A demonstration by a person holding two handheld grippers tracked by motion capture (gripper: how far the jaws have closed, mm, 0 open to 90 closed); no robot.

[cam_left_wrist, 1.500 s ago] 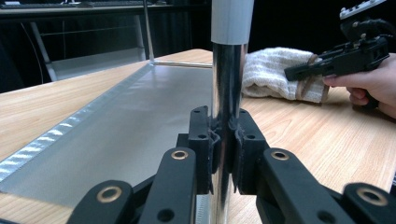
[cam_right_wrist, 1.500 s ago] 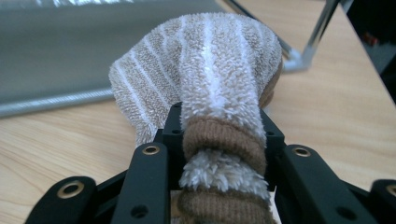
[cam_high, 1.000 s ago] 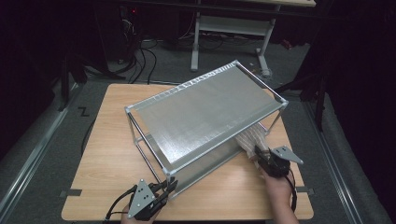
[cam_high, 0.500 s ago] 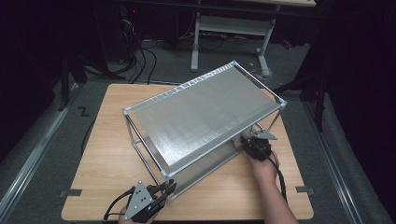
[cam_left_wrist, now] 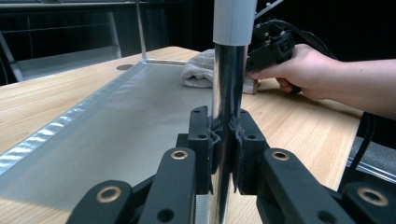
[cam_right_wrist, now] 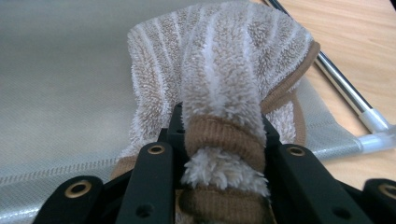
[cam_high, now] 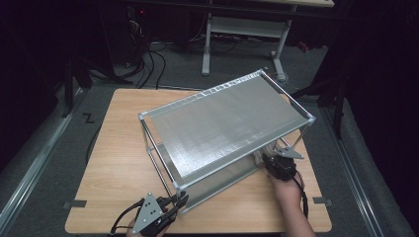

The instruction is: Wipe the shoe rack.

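Striped towel (cam_right_wrist: 219,79) on rack's lower shelf (cam_right_wrist: 60,70), near right end, clenched in right claw (cam_right_wrist: 223,135), whose jaws had just been closing. Left claw (cam_left_wrist: 223,135) clamped on chrome corner post (cam_left_wrist: 228,79), near left, above wooden table (cam_high: 118,163).

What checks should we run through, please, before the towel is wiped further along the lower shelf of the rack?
1. Left gripper clamped on the rack's upright post: ok, its jaws are shut on the tube.
2. Right gripper holding the towel: ok, a fold sits bunched between its jaws.
3. Towel resting on the lower shelf: ok, seen from the left gripper view.
4. Rack standing on the table: ok.
5. Room under the top shelf for the right hand: cannot tell.
6. Shelf surface clean: cannot tell.
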